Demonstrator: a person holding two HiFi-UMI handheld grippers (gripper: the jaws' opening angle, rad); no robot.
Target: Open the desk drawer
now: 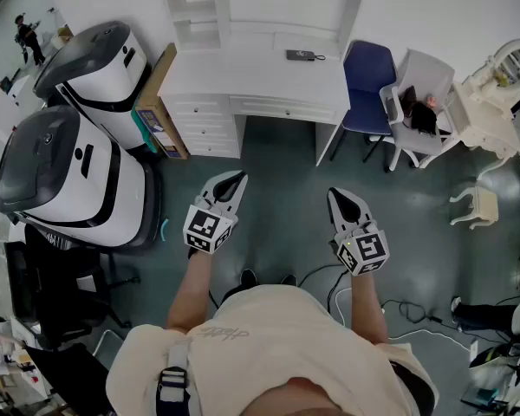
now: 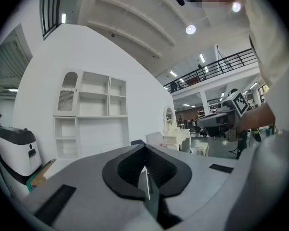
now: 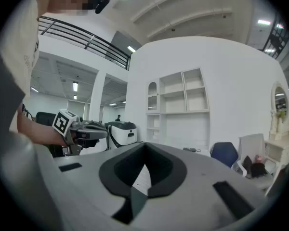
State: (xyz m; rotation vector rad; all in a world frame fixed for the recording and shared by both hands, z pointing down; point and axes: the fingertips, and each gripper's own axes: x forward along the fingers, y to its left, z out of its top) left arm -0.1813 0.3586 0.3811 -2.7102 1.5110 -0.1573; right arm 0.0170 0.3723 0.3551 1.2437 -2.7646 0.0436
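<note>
A blue chair (image 1: pixel 369 81) stands beside a white chair (image 1: pixel 433 69).

The head camera looks from high up, almost straight down, past the person's shoulders (image 1: pixel 243 336) to the floor (image 1: pixel 286 172) and the white desk (image 1: pixel 251 76) farther ahead. The cameras on the left gripper (image 1: pixel 236 183) and right gripper (image 1: pixel 340 199) sit low, right behind the jaws, looking forward. All three views share the desk and its shelves (image 1: pixel 269 7).

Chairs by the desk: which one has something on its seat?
The white chair, right of the blue chair; a dark bundle lies on its seat, while the blue seat is bare.
</note>
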